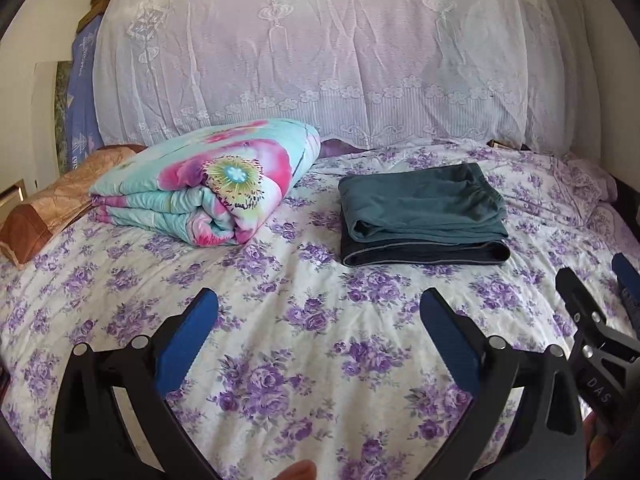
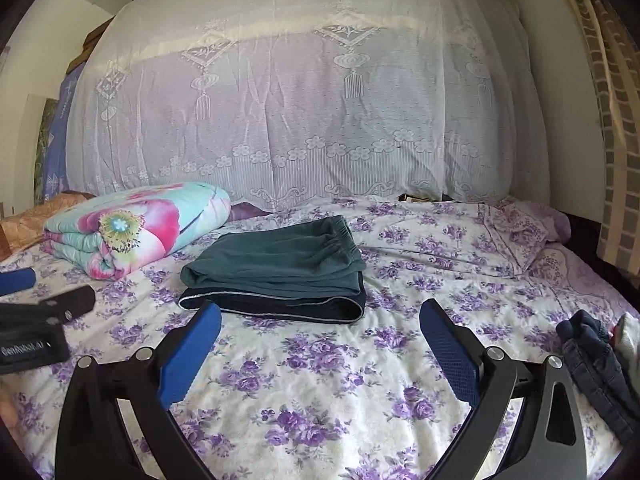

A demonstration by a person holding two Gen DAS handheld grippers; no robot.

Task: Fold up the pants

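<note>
Two folded pants lie stacked on the floral bed sheet [image 1: 280, 380]: a teal pair [image 1: 420, 208] [image 2: 276, 264] on top of a dark navy pair [image 1: 420, 255] [image 2: 280, 305]. My left gripper [image 1: 320, 312] is open over bare sheet, short of the stack and to its left, holding nothing. My right gripper [image 2: 320, 312] is open too, just in front of the stack's near edge, empty. Each shows in the other's view, the right gripper [image 1: 596, 280] at the right edge and the left gripper [image 2: 48, 286] at the left edge. A crumpled pile of denim clothes [image 2: 592, 356] lies at the right.
A folded flowered quilt [image 1: 208, 184] [image 2: 132, 228] sits left of the stack. A brown pillow [image 1: 48, 208] lies at the far left. A tall lace-covered mound [image 1: 320, 60] backs the bed. A curtain [image 2: 612, 120] hangs at the right. A fingertip [image 1: 298, 472] shows at the bottom edge.
</note>
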